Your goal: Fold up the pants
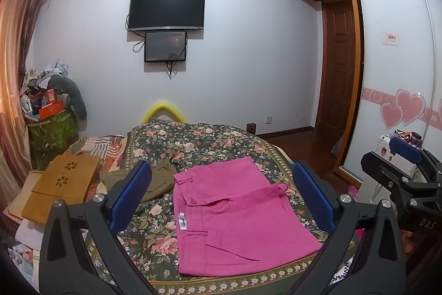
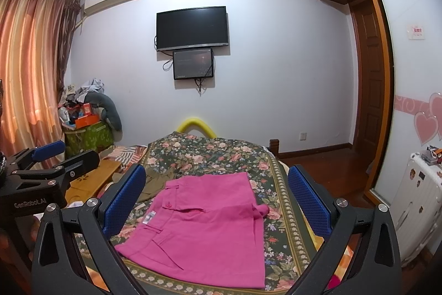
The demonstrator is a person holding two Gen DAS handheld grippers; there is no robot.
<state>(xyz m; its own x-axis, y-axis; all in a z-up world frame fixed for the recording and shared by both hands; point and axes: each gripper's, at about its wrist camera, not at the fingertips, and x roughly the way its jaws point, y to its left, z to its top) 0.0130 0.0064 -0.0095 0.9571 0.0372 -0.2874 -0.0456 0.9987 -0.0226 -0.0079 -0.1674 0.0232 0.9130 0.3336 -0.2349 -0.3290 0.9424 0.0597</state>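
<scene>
The pink pants (image 1: 234, 214) lie folded into a compact flat rectangle on the floral bedspread (image 1: 199, 140), waistband and white label toward the left. They also show in the right wrist view (image 2: 204, 228). My left gripper (image 1: 221, 190) is open and empty, held above the pants with the blue pads wide apart. My right gripper (image 2: 216, 192) is also open and empty above them. The right gripper shows at the right edge of the left wrist view (image 1: 408, 173), and the left gripper at the left edge of the right wrist view (image 2: 52, 159).
An olive green garment (image 1: 157, 179) lies crumpled on the bed left of the pants. A wooden lap tray (image 1: 63, 187) sits at the bed's left side. A full laundry basket (image 1: 52, 129) stands in the corner. A white suitcase (image 2: 414, 203) stands by the wardrobe on the right.
</scene>
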